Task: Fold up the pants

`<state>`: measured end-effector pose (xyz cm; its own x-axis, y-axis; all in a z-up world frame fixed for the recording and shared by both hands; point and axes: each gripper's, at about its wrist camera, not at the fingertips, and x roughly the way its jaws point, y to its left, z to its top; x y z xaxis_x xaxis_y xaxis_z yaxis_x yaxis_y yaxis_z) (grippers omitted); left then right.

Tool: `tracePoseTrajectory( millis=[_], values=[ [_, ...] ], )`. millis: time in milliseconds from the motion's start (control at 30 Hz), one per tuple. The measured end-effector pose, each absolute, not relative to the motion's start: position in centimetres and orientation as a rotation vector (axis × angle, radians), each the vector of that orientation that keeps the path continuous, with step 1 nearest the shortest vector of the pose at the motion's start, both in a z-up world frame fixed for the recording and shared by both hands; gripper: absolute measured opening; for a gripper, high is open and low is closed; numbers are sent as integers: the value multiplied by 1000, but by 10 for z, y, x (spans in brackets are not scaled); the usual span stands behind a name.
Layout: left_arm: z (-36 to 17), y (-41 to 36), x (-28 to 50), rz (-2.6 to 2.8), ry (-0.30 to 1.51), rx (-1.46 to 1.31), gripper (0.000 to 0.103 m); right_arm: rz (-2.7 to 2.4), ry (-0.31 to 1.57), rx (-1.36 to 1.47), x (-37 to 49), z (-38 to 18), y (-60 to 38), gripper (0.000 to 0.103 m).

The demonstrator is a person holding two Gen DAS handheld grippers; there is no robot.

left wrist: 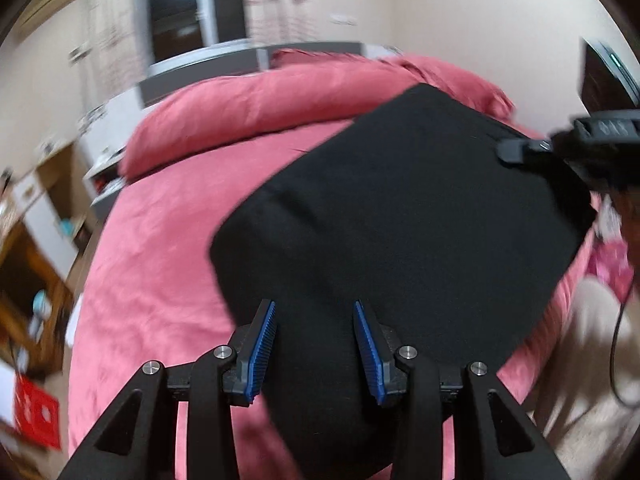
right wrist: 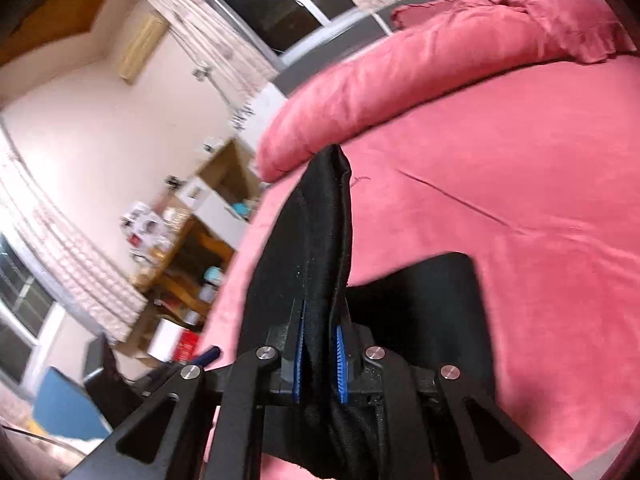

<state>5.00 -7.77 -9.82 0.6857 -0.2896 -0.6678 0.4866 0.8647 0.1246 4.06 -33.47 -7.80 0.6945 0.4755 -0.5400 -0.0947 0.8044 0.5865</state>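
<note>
The black pants point(left wrist: 400, 220) lay spread in a broad folded panel on the pink bed point(left wrist: 152, 264), below the long pink bolster point(left wrist: 248, 112). My right gripper point(right wrist: 320, 354) had its fingers point(right wrist: 298, 354) pinched narrow on a bunched edge of the cloth, lifting it off the bed so that layer could be carried over. My left gripper point(left wrist: 315, 350) hung over the near edge of the pants, fingers about half apart and holding nothing, probably free to take another edge.
</note>
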Motion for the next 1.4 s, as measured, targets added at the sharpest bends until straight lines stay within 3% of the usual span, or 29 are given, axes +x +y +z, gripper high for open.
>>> tracePoseTrajectory(
  millis=[133, 300, 533, 733, 1033, 1233, 1400],
  values=[
    [-131, -106, 55, -444, 757, 444, 40, 258, 854, 587, 48, -122, -346, 13],
    [-141, -110, 47, -447, 712, 504, 41, 194, 904, 641, 49, -166, -353, 14],
    [-109, -87, 54, -508, 768, 341, 41, 119, 862, 523, 47, -125, -349, 25],
    [-82, -78, 98, -419, 785, 221, 41, 220, 737, 386, 66, -68, -322, 25],
    [-104, -115, 165, -338, 860, 257, 41, 219, 827, 154, 132, -96, -267, 25],
    [-133, -122, 171, -324, 886, 326, 43, 95, 901, 101, 154, -143, -284, 11],
    [-134, -127, 173, -307, 893, 343, 43, 83, 866, 99, 155, -149, -284, 9]
  ],
)
